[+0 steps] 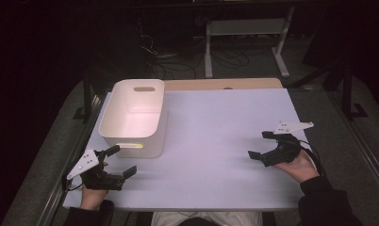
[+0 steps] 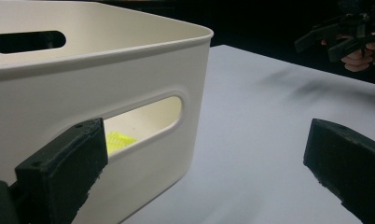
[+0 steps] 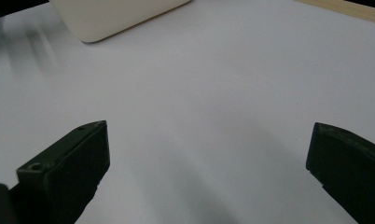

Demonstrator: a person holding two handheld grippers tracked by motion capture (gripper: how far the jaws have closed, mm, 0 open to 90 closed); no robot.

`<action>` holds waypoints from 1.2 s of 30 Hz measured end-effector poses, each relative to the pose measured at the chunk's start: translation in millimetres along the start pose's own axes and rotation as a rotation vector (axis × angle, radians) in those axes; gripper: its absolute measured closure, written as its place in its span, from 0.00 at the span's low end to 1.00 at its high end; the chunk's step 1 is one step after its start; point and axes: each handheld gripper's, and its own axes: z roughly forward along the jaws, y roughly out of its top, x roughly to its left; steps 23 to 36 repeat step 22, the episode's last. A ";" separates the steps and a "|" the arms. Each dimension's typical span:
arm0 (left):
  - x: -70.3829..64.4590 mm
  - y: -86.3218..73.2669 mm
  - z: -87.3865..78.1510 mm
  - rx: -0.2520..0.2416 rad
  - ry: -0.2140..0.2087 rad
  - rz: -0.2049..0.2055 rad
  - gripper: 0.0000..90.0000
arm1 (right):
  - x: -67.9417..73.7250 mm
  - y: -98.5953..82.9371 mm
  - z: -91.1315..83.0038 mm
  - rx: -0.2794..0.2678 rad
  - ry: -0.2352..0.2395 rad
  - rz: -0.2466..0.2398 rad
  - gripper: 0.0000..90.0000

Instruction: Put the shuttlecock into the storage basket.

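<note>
A white plastic bin with handle slots stands on the left half of the white table. Through its near handle slot a bit of yellow mesh-like thing shows inside. My left gripper rests at the table's front left, just in front of the bin's near wall, jaws wide open and empty. My right gripper lies at the right side of the table, held by a hand, jaws open over bare tabletop. The bin's corner sits far off in the right gripper view.
A strip of wooden desk runs behind the white table. Beyond it are a white frame stand and cables on the dark floor. A metal rail runs along the left side.
</note>
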 end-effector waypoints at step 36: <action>-0.1 -0.2 -0.2 0.002 0.000 0.000 0.00 | -1.2 -26.3 -6.7 -0.008 -0.065 0.006 0.00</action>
